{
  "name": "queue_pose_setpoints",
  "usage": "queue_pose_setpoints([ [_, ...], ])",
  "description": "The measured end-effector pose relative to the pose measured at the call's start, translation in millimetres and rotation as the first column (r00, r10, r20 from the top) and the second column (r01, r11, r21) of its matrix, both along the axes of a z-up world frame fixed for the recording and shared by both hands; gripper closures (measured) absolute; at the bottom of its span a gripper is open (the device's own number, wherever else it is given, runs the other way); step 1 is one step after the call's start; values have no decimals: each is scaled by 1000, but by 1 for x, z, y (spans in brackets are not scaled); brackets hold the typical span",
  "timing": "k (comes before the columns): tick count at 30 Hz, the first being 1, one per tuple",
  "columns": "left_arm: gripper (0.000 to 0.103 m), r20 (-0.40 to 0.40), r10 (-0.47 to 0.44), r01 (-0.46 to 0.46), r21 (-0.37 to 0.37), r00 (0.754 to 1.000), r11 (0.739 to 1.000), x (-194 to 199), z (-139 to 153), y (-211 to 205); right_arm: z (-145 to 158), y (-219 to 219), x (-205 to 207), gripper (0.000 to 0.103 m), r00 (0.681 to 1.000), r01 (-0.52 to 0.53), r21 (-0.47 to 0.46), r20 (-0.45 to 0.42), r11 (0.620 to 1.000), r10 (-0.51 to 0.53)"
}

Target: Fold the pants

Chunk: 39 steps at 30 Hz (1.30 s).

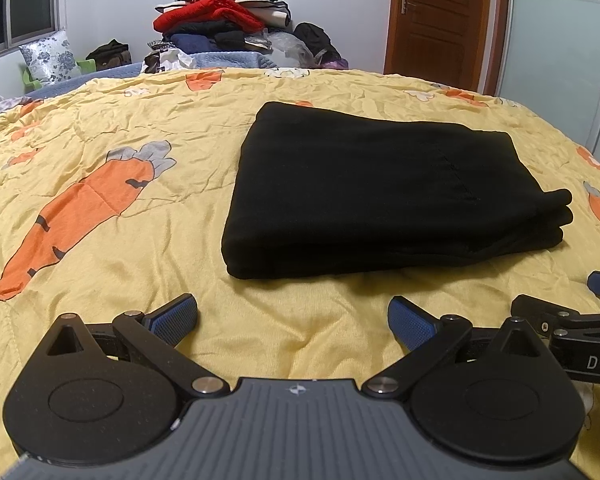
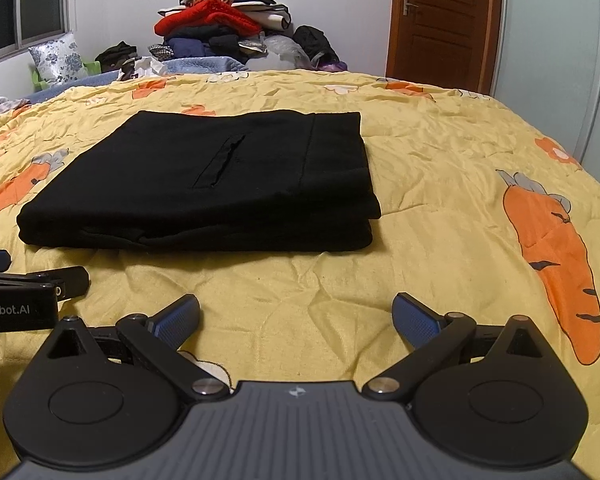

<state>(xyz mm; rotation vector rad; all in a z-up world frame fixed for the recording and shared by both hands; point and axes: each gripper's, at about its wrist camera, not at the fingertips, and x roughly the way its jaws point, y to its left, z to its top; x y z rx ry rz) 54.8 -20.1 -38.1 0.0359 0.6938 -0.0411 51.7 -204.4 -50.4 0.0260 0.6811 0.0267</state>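
The black pants [image 1: 372, 188] lie folded into a flat rectangular stack on the yellow carrot-print quilt [image 1: 112, 120]. In the right wrist view the pants [image 2: 220, 184] show a pocket slit on top. My left gripper [image 1: 293, 322] is open and empty, just in front of the stack's near edge. My right gripper [image 2: 296, 320] is open and empty, also short of the stack, not touching it. Each gripper shows at the edge of the other's view: the right gripper [image 1: 580, 320] at the right edge, the left gripper [image 2: 28, 284] at the left edge.
A tall pile of clothes [image 1: 220, 20] stands at the far end of the bed. A floral pillow [image 1: 50, 56] leans by the window at the left. A wooden door [image 1: 440, 20] is at the back right. The quilt [image 2: 440, 168] spreads around the stack.
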Motion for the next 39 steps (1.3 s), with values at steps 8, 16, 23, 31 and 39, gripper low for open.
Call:
queue_pose_setpoints([
  [8,0,0,1,-1,-2,1000,1000,0,0,0,0,-1,0,0,1000,0,0,0,1000,0],
  [16,0,0,1,-1,-3,1000,1000,-1,0,0,0,-1,0,0,1000,-1,0,0,1000,1],
  [23,0,-1,1,-1,-2,1000,1000,0,0,0,0,-1,0,0,1000,-1,0,0,1000,1],
  [31,0,-3,-2,2,0,1000,1000,-1,0,0,0,-1,0,0,1000,-1,0,0,1000,1],
  [39,0,-2,-19,19,-19,1000,1000,0,0,3,0,-1,1,0,1000,-1,0,0,1000,1],
])
